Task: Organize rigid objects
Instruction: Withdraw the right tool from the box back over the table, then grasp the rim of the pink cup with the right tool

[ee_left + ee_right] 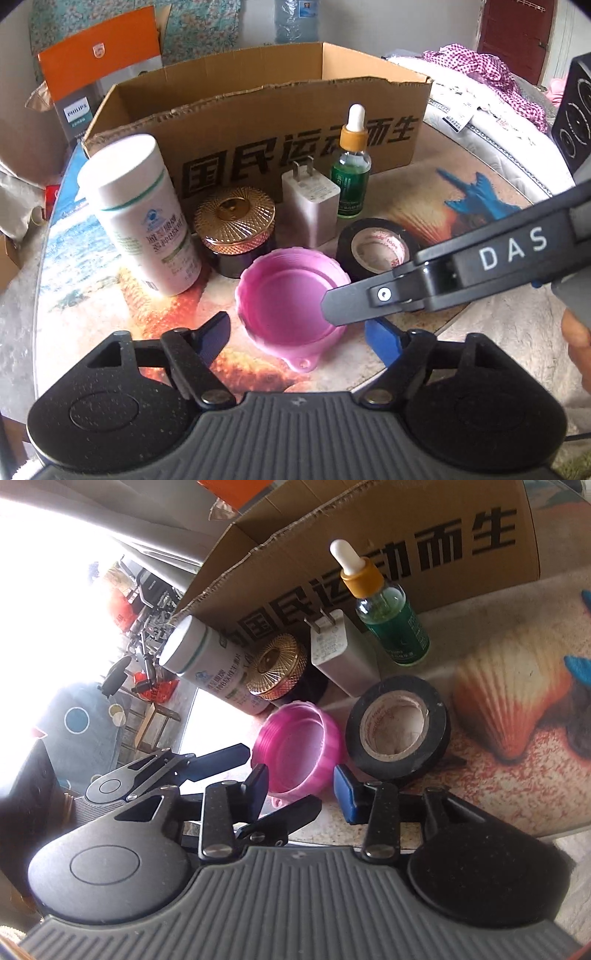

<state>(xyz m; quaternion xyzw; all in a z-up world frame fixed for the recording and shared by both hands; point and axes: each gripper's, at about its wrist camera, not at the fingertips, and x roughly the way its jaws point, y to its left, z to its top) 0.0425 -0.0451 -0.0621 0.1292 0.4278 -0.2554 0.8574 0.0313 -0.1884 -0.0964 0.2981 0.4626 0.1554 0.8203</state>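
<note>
**Q:** How do the jaws stand, and what lies between them?

**A:** Left gripper (295,334): jaws wide apart, holding nothing. The pink dish (291,295) sits on the table (461,218) just ahead of them, its near rim and small tab roughly on their midline, and neither pad visibly presses on it. Right gripper (301,788): jaws partly closed, a narrower gap, also empty. In the left wrist view one right fingertip reaches in from the right, over the dish's right rim; whether it touches cannot be told.

**Q:** Which way does the dish lie from each gripper?

**A:** Directly forward of both. It is round and shallow, open side up, so it has no long axis; the rim is the only grip surface. Both grippers are close, and the right one already overlaps the rim, so it is judged the nearer.

**Q:** And beyond the dish?

**A:** The black tape roll (399,727) lies flat just beside it on the right. Behind stand, left to right, a white bottle (147,218), a gold-lidded jar (236,229), a white charger (310,203) with prongs up, and a green dropper bottle (351,170). The open cardboard box (258,110), the likely destination, stands behind them toward the table's far edge.
</note>
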